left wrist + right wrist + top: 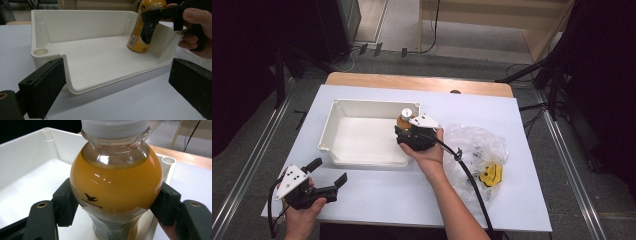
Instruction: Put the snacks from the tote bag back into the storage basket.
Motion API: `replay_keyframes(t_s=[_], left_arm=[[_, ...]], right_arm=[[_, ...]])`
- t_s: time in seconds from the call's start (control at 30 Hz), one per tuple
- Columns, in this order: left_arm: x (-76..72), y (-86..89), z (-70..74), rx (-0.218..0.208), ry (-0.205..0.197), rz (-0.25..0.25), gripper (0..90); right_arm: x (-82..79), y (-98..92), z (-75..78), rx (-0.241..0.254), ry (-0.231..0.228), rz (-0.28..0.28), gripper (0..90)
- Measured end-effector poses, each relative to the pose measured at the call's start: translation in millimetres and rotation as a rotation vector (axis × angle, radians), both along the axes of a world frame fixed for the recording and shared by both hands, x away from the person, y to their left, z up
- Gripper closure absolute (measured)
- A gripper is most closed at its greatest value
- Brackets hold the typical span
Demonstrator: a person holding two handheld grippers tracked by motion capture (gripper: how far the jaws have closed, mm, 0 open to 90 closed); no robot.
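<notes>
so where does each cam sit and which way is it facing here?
High view: above the person's side of the table, looking forward and down; both forearms, left gripper open, right gripper at the bottle.
Left gripper view: low over the table, facing the white tray; its own two jaws stand wide apart.
Right gripper view: close behind the bottle, its jaws clamped on it.
Shared: all three show tray and bottle; the left gripper view also shows the right hand.

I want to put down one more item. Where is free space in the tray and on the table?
Free: the tray floor left of the bottle, and the table strip between tray and near edge. Crowded: the right side, under the plastic bag.
</notes>
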State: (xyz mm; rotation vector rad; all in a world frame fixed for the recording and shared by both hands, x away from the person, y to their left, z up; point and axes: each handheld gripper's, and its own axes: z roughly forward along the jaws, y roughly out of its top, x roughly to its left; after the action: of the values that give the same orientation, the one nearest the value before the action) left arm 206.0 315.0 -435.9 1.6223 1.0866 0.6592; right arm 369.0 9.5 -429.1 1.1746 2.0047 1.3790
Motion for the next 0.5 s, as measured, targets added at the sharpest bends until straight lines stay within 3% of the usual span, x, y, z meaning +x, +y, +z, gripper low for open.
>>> replay_keyframes(t_s=[0.2,0.5], left_arm=[[0.2,0.2,0.0,0.000,0.000,0.004,0.9],[1.0,2.2,0.0,-0.004,0.000,0.011,0.9]], right_arm=[[-0.1,-1.7,1.5,0.020,0.027,0.009,31.0],[-6.2,-7.9,14.1,0.047,0.003,0.007,22.3]])
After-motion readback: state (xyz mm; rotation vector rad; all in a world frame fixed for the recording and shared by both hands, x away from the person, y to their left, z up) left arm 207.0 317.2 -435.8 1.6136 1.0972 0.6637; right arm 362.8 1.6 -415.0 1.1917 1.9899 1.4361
